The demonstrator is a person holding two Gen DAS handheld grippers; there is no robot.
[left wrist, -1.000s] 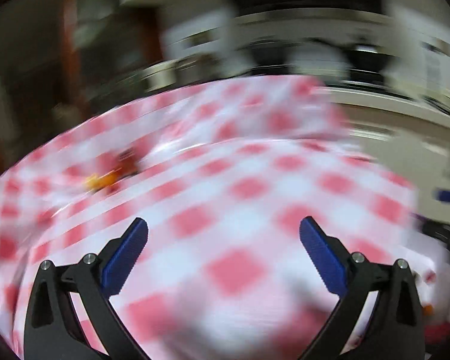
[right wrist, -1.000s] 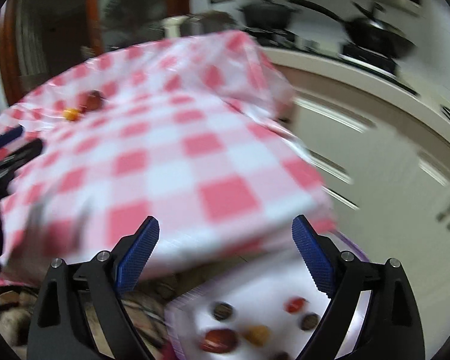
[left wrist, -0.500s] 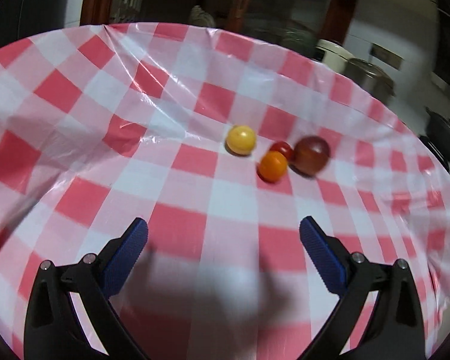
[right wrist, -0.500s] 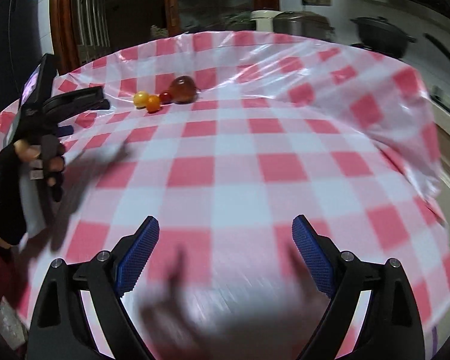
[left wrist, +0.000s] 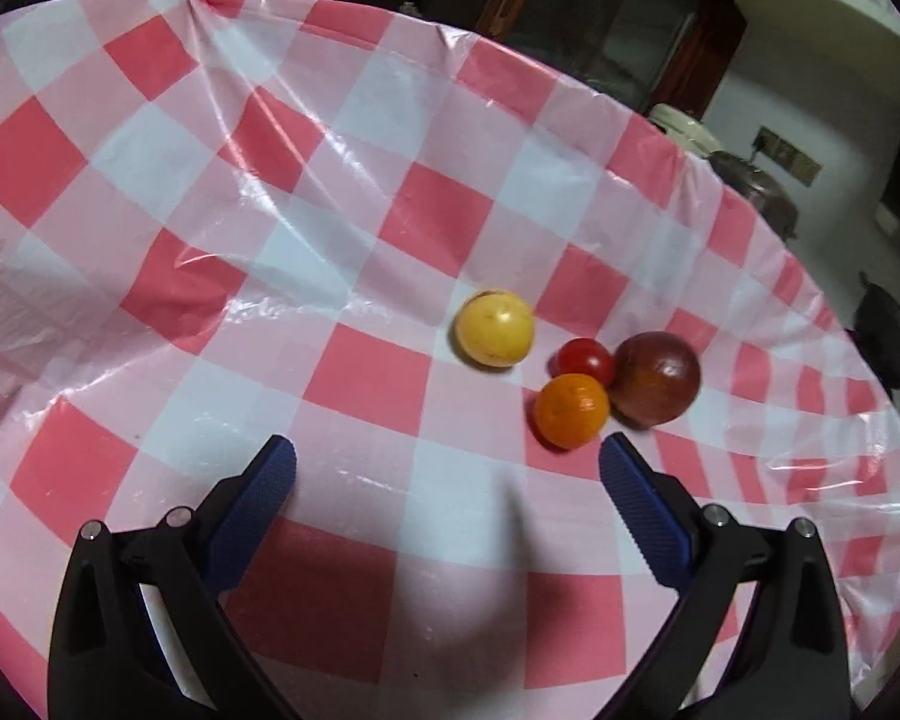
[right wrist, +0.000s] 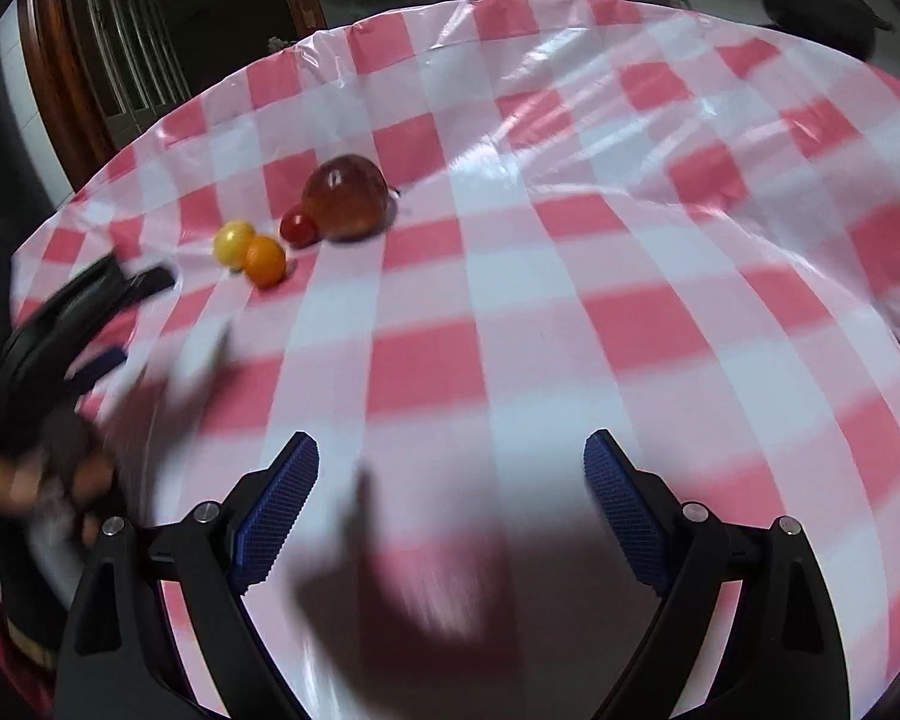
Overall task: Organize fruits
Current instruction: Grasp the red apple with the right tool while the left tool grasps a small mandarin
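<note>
Four fruits sit in a tight cluster on the table, which is covered by a red-and-white checked plastic cloth [left wrist: 354, 378]: a yellow fruit [left wrist: 494, 329], a small red tomato [left wrist: 584, 359], an orange fruit [left wrist: 570, 410] and a larger dark red fruit [left wrist: 657, 377]. In the right wrist view the cluster lies toward the far left edge of the table, well apart from its right edge. The tomato touches both the orange fruit and the dark red fruit; the yellow fruit lies just beside them, apart. The left gripper [left wrist: 447, 468] hovers with its jaws spread wide and nothing between them, its right fingertip just beside the orange fruit. The right gripper [right wrist: 450, 456] is likewise wide open and empty, well apart from the fruits, over the middle of the cloth. A blurred hand [right wrist: 42, 480] holds the left gripper at the table's left edge.
</note>
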